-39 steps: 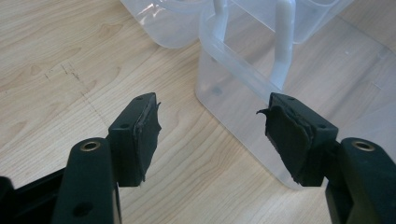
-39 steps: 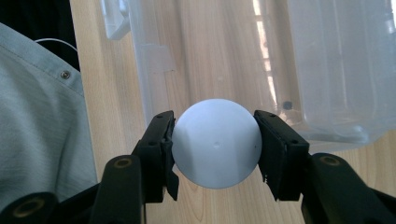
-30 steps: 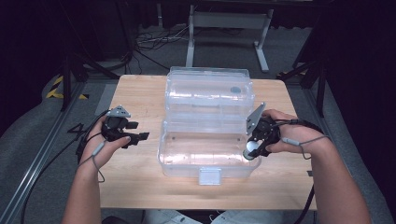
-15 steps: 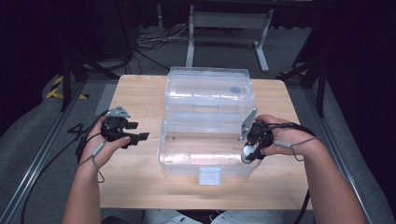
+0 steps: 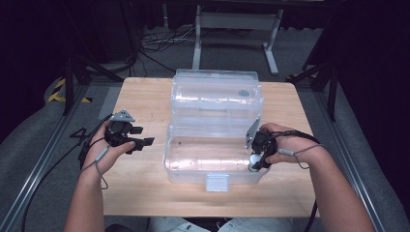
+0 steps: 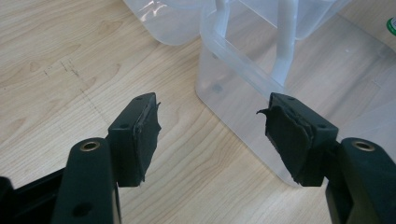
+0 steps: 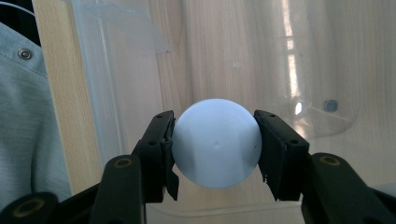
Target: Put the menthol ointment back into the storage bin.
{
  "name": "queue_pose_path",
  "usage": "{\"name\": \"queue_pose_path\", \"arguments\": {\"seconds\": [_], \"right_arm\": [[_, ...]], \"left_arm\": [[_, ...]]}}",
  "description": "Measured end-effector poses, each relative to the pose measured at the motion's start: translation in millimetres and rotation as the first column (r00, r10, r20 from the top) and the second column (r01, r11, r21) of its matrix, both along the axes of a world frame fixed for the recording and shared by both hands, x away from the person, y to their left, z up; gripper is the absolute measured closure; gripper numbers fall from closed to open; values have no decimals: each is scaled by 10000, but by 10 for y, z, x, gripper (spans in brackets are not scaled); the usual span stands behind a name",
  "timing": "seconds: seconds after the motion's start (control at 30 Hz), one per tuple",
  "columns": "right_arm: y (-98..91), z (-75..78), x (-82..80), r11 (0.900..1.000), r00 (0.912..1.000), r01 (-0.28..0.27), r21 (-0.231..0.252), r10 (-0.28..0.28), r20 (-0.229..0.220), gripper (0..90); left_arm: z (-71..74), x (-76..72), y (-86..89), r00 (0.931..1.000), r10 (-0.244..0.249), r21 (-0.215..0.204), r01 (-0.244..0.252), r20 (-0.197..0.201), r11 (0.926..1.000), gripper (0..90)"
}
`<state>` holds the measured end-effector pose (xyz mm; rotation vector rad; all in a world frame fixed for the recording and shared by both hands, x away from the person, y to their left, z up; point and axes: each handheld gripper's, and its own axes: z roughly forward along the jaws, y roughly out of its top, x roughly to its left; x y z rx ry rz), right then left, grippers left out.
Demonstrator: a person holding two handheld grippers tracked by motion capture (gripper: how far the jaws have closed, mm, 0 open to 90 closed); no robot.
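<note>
A clear plastic box (image 5: 180,159) stands open in the middle of the wooden table, its lid (image 5: 215,92) laid back behind it. My right gripper (image 5: 253,165) hangs over the box's right end, jaws pointing down into it, shut on a white ball (image 5: 254,158). In the right gripper view the white ball (image 7: 215,143) is pressed between both pads above the box's clear bottom (image 7: 243,60). My left gripper (image 5: 147,141) hovers left of the box, open and with nothing in it. In the left gripper view its jaws (image 6: 212,135) stand wide, facing the box's left wall (image 6: 243,93).
A white latch tab (image 5: 217,182) hangs from the box's front wall. The wooden table (image 5: 140,188) has bare wood left and in front of the box. Cables trail from both grippers. Metal stands and a dark floor lie beyond the table's far edge.
My right gripper has sunk with the white ball toward the right end of the box. My left gripper has stayed where it was.
</note>
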<state>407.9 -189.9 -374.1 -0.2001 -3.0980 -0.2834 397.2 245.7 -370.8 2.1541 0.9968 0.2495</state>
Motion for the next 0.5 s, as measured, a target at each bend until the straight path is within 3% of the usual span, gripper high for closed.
{"name": "queue_pose_path", "arguments": {"seconds": [0.5], "right_arm": [[57, -179, 8, 9993, 9998, -87, -368, 80, -174, 507]], "left_arm": [[-8, 1, 1, 10000, -25, 11, 25, -65, 10000, 355]]}}
